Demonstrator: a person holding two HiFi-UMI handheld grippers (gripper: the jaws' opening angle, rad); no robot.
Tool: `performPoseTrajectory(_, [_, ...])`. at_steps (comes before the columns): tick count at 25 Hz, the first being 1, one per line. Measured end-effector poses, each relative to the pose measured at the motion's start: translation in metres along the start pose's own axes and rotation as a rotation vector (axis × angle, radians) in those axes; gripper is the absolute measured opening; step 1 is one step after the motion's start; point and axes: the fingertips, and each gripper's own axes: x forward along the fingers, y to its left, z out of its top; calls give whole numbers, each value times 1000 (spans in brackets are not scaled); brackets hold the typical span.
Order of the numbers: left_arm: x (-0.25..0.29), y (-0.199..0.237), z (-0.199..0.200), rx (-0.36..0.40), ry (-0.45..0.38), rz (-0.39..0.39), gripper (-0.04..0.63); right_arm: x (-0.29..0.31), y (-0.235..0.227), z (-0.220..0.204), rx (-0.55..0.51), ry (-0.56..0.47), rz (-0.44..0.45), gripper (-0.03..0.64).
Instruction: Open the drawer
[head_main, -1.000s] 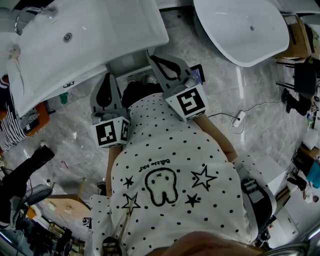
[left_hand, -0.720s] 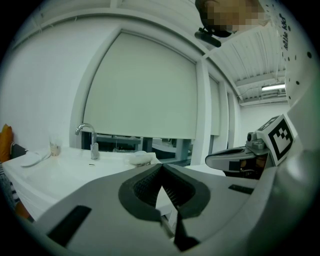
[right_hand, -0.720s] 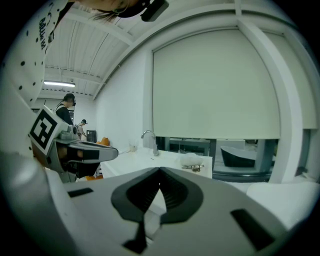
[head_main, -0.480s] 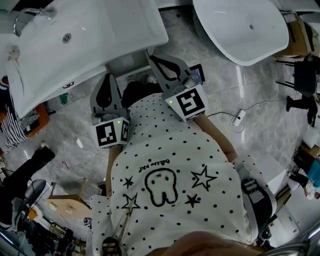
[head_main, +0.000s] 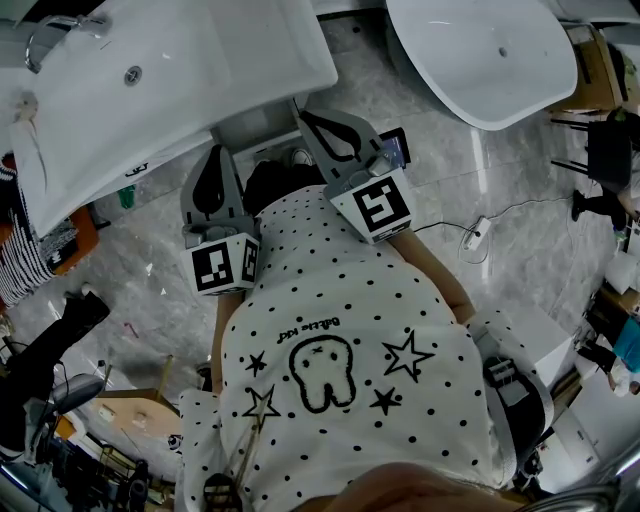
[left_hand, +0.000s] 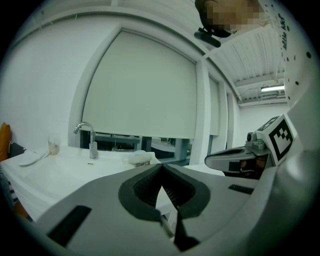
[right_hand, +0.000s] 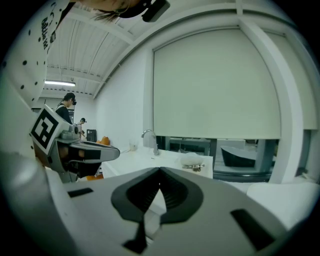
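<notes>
drawer: no front or handle plainly made out. it is probably in the white cabinet (head_main: 250, 128) under the washbasin (head_main: 150, 70), at the upper left of the head view, but the basin's rim hides most of that face.

left gripper (head_main: 213, 152): tip at the basin's front edge, just beside the cabinet; whether it touches, cannot tell. jaws closed tip to tip, ribbed pads (left_hand: 145, 189) with nothing between them.

right gripper (head_main: 303, 113): tip at the basin's right corner, beside the cabinet. jaws closed as well, pads (right_hand: 172, 192) empty.

both grippers lie side by side, near each other, marker cubes toward the person's dotted shirt (head_main: 340, 330).

surroundings: faucet (left_hand: 86, 131) on the basin top, a second white tub (head_main: 480, 60) well apart at upper right, grey marble floor (head_main: 520, 230) with a cable (head_main: 478, 236).
</notes>
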Motion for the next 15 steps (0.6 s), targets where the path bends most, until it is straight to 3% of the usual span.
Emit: performPoseTrajectory(15, [1, 1, 2, 2, 0, 3, 5, 0, -4, 1, -4, -9, -11, 14])
